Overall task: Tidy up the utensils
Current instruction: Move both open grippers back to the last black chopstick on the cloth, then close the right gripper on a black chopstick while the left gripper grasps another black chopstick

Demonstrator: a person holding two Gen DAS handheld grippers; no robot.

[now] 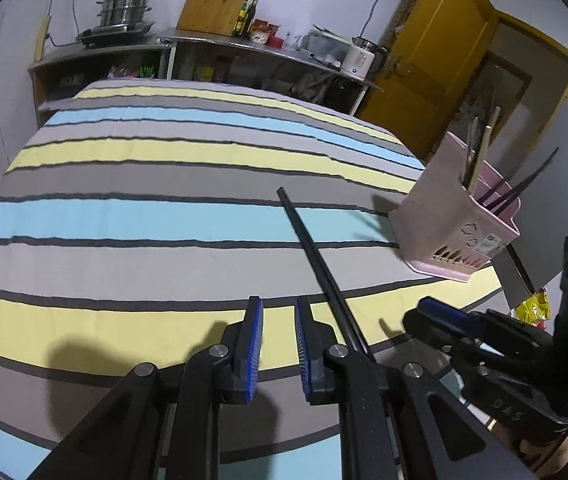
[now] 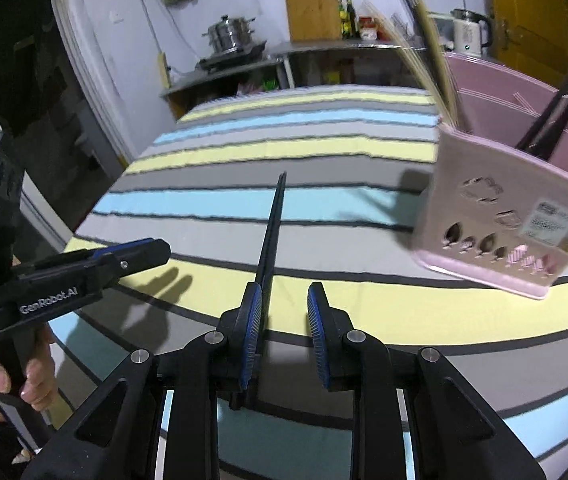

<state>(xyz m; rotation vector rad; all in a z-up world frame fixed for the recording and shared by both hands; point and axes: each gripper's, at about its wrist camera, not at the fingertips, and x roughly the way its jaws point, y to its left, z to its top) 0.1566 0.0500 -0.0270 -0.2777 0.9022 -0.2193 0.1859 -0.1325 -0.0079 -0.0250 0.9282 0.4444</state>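
**Chopsticks on the striped cloth, both grippers parted above the near edge**

Your table is covered by a striped cloth (image 1: pixel 163 216) in grey, yellow and light blue bands, and it carries everything you are working with. Beyond its far edge runs a metal counter (image 1: pixel 219 42) with a steel steamer pot (image 1: pixel 125 10) towards its left end and a wooden cutting board (image 1: pixel 213 0) leaning on the wall.

Near the right edge of the table stands the pink utensil holder (image 1: pixel 456 224), upright, with cut-out shapes and a label on the side facing you. A pale wooden stick and several dark utensils lean out of its compartments; which compartment each one sits in is hard to tell.

The black chopsticks (image 2: pixel 271 232) lie close together on the cloth left of the holder, well apart from it, pointing from the near edge towards the middle of the table.

Your right gripper (image 2: pixel 286 336) hangs over their near end with its jaws moderately open and holding nothing; the chopsticks pass just inside its left blue pad (image 2: pixel 251 332), and you cannot tell from here whether they touch it. Your left gripper (image 1: pixel 277 344) sits just left of the chopsticks, its jaws a narrow gap apart and empty; the sticks run past the outside of its right finger.
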